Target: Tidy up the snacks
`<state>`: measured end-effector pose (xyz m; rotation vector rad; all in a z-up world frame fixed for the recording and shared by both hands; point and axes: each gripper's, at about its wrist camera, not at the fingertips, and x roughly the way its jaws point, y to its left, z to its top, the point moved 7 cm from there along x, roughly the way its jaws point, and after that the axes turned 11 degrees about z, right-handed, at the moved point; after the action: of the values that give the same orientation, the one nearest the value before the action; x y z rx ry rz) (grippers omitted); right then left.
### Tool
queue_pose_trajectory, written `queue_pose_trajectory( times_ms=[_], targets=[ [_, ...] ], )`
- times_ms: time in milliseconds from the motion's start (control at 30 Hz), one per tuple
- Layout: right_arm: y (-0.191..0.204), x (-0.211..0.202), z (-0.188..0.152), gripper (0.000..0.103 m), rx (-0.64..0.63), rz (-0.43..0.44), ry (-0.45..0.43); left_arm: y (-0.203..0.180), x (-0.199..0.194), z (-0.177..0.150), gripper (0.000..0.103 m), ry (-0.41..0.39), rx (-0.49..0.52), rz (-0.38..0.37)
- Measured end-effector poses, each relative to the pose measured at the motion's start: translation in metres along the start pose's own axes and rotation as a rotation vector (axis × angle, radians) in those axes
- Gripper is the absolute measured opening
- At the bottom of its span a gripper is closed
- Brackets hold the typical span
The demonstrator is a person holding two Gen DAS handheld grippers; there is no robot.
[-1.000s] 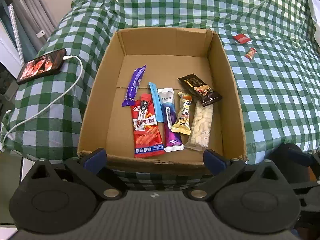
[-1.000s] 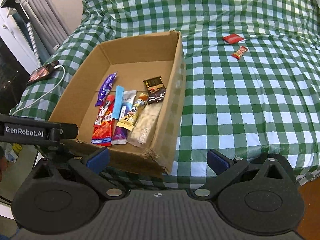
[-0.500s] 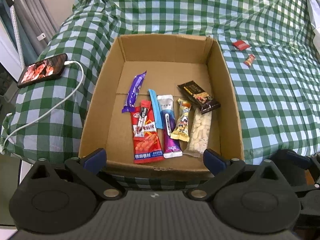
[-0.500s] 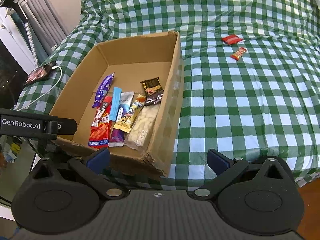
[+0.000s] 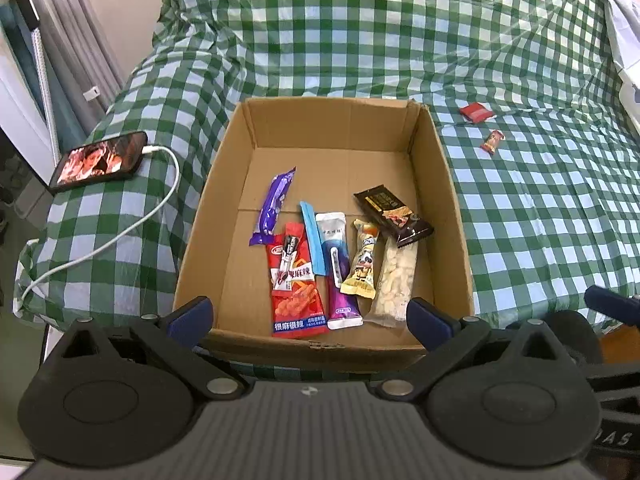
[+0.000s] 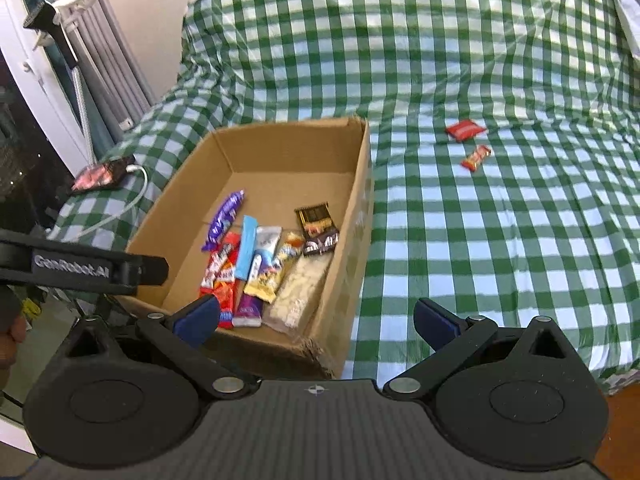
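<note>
A bed covered in a green-and-white checked cloth (image 5: 400,40) fills both views, with curtains seen at the left edge. The left gripper (image 5: 310,316) is held wide open with nothing between its blue fingertips, just before the near wall of a cardboard box (image 5: 452,208). The right gripper (image 6: 316,318) is likewise spread wide and empty, poised over the box's near right corner. Inside the box, snack packets are laid side by side near the front, their long axes running mostly front to back: a purple bar (image 5: 274,206), a red pouch (image 5: 296,292), a light blue stick (image 5: 312,244), a white-and-purple packet (image 5: 338,268), a yellow bar (image 5: 362,260), a clear pack of pale pieces (image 5: 396,276) and a black bar (image 5: 394,214) set at a slant. Well apart, on the cloth to the right, a red packet (image 6: 466,130) and a small orange sweet (image 6: 476,158) are left lying. A phone (image 5: 98,160) on a white cable is seen left of the box.
</note>
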<state>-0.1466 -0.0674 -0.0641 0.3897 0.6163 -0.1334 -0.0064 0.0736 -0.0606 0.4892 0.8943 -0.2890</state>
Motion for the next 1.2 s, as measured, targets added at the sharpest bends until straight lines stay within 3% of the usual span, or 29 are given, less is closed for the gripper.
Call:
queue_pose_trajectory(
  times_ms=[400, 667, 867, 1200],
  targets=[
    [-0.048, -0.013, 0.015, 0.102, 0.072, -0.052, -0.063, -0.032, 0.001, 0.015, 0.103, 0.005, 0.071, -0.014],
    [-0.115, 0.005, 0.046, 0.102, 0.051, -0.141, -0.111, -0.051, 0.022, 0.065, 0.103, 0.022, 0.062, -0.034],
    [-0.181, 0.058, 0.089, 0.102, 0.005, -0.204, -0.132, -0.075, 0.05, 0.125, 0.103, -0.002, 0.07, -0.01],
    [-0.3, 0.227, 0.142, 0.093, 0.064, -0.261, -0.09, -0.15, 0.118, 0.204, 0.103, 0.021, 0.099, -0.034]
  ],
)
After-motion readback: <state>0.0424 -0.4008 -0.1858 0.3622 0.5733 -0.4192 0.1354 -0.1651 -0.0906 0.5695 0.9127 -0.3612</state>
